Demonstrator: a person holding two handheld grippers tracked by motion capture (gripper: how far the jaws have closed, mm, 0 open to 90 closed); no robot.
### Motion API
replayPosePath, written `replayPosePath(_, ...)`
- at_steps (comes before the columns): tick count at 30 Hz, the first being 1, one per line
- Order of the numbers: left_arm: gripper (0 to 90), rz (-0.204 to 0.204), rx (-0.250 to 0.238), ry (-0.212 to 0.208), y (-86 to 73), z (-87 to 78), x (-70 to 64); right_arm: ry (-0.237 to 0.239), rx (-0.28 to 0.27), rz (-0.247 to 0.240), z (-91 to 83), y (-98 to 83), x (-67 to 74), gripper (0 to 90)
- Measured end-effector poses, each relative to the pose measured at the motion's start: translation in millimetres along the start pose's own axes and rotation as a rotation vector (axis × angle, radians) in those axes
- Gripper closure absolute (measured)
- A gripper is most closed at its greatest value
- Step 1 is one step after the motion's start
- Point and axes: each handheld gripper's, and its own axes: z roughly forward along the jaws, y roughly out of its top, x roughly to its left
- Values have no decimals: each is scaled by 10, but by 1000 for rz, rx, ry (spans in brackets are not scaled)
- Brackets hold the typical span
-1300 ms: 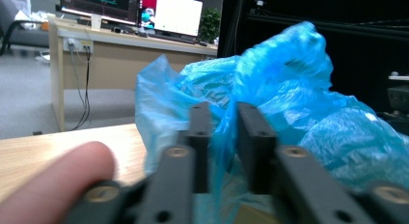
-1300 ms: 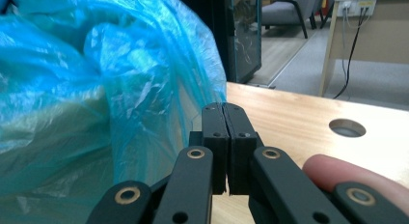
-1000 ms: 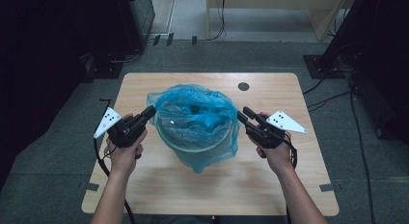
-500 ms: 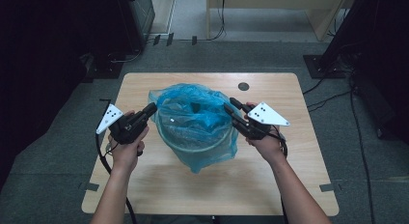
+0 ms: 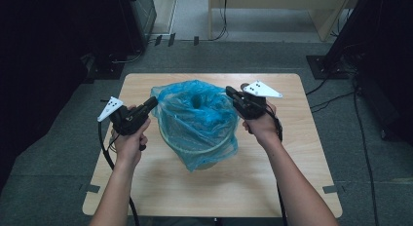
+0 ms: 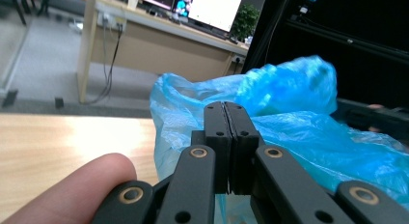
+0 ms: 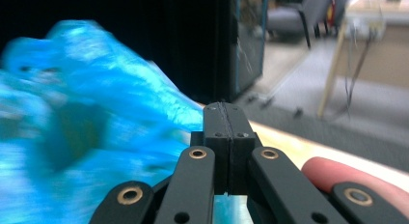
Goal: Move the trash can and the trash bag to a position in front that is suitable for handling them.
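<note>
my left tool (image 5: 152, 104) sits at the left edge of the blue plastic bag (image 5: 197, 121), its jaws pressed flat together; in the left gripper view (image 6: 225, 119) the jaws show no gap, with the bag's film bunched right in front of the tips and below them. it looks like a pinch on the bag's rim, though i cannot make out the film between the pads.

my right tool (image 5: 233, 93) is at the bag's right edge, up near its top rim. its jaws have just been closing, and in the right gripper view (image 7: 225, 118) they meet with no gap; the bag is a blue blur to the left of them and under them. whether any film is caught between them i cannot tell.

the bag lines a round bin (image 5: 204, 150) that stands in the middle of the wooden bench (image 5: 160, 187), and its mouth is spread wide over the bin's rim, with loose film hanging down the bin's near side. the bag lies between my two hands, each tool touching or just beside an opposite side of its rim.
</note>
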Motion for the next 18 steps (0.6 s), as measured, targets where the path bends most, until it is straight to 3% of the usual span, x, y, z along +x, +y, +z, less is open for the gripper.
replayPosePath(3,890,-50,42,-14,-38,98,55,-25,65,46,142,-100,-107,900)
replayPosePath(7,891,-111,87,-25,-102,215,124,-16,109,101,253,-250,-164,900)
replayPosePath(12,892,-142,116,-7,-159,289,185,-9,120,93,289,-299,-104,900)
replayPosePath(14,825,-113,90,-6,-164,250,163,-12,113,83,272,-290,-93,900)
replayPosePath(16,643,-72,53,22,-150,169,115,-13,100,77,234,-284,-84,900)
replayPosePath(18,556,-41,17,47,-124,71,77,-9,87,72,189,-286,-83,900)
